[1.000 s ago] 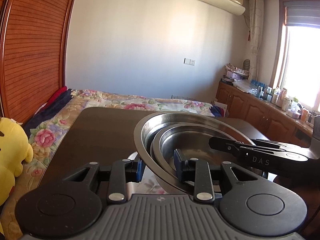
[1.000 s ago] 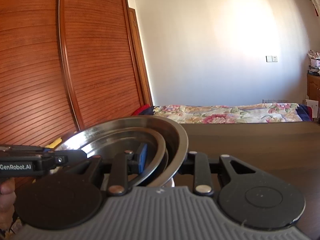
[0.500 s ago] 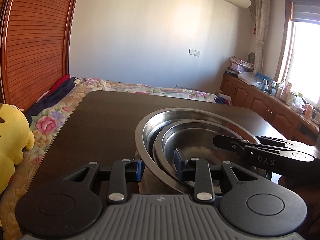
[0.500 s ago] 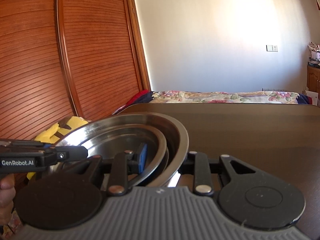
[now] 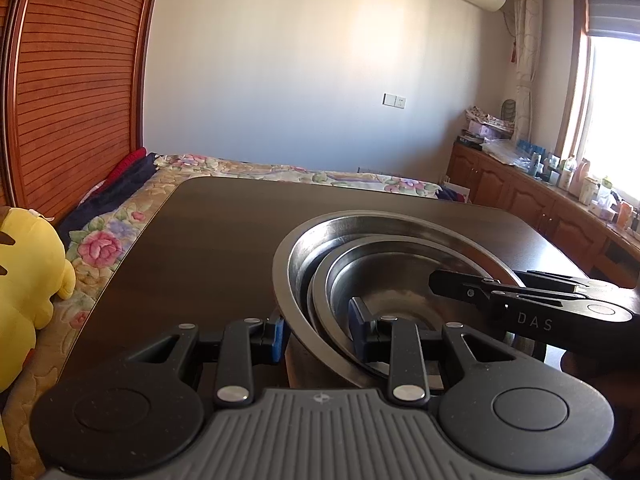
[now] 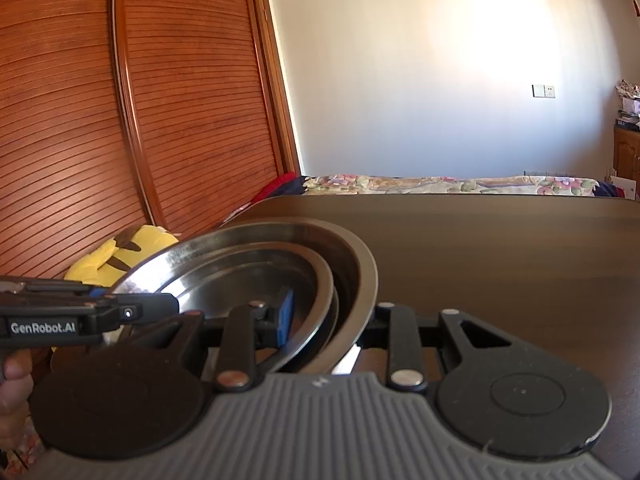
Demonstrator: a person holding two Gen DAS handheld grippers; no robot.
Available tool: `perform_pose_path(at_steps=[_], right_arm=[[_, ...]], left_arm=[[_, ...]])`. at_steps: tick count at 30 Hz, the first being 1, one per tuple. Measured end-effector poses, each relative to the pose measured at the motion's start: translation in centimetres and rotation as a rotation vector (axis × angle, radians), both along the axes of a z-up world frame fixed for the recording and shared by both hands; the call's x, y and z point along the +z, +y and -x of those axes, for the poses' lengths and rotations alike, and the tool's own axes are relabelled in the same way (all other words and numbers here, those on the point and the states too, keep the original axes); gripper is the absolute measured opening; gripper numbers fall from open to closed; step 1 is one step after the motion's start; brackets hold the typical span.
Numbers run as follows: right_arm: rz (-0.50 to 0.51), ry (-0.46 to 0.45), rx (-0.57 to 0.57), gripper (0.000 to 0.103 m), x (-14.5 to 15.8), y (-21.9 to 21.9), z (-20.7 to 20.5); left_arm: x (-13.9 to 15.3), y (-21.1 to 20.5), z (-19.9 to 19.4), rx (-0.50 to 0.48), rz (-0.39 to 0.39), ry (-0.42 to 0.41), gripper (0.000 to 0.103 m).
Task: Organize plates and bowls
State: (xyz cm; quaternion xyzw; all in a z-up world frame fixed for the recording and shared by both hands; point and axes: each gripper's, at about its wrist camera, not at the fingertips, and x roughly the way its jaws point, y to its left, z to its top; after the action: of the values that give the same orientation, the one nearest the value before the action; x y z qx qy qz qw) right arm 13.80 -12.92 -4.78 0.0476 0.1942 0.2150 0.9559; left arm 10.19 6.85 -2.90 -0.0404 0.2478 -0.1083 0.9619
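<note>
A nested stack of steel bowls (image 5: 400, 288) (image 6: 240, 272), one wide bowl with smaller ones inside, hangs tilted low over the dark table (image 5: 220, 240) (image 6: 500, 260). My left gripper (image 5: 318, 336) is shut on the stack's near rim, with one blue pad outside and one inside. My right gripper (image 6: 332, 320) is shut on the opposite rim in the same way. Each gripper shows in the other's view, the right gripper (image 5: 520, 300) and the left gripper (image 6: 80, 316). The stack's underside is hidden, so I cannot tell whether it touches the table.
A yellow plush toy (image 5: 24, 272) (image 6: 116, 256) lies on the floral bed cover (image 5: 280, 170) left of the table. A slatted wooden wardrobe (image 6: 80, 120) stands behind it. Wooden cabinets with bottles (image 5: 560, 184) run under the window at right. A person's hand (image 6: 12, 380) holds the left gripper.
The stack, held by both grippers, has come forward over the table and sunk slightly. The bed cover seen under it earlier is now out of sight. Both grips are unchanged.
</note>
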Motion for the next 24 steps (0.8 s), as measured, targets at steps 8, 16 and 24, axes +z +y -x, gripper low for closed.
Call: perform_pose_path(at_steps=[8, 16, 24], right_arm=[[0.01, 0.011, 0.004, 0.048, 0.1, 0.1, -0.2], [0.017, -0.036, -0.045, 0.068, 1.0, -0.8, 0.3], [0.04, -0.069, -0.104, 0.083, 1.9, -1.9, 1.7]], left_arm=[[0.0, -0.1, 0.0, 0.028, -0.039, -0.006, 0.047], [0.9, -0.3, 0.5, 0.054, -0.065, -0.037, 0.086], [2.3, -1.4, 1.4, 0.059, -0.091, -0.091, 0.103]])
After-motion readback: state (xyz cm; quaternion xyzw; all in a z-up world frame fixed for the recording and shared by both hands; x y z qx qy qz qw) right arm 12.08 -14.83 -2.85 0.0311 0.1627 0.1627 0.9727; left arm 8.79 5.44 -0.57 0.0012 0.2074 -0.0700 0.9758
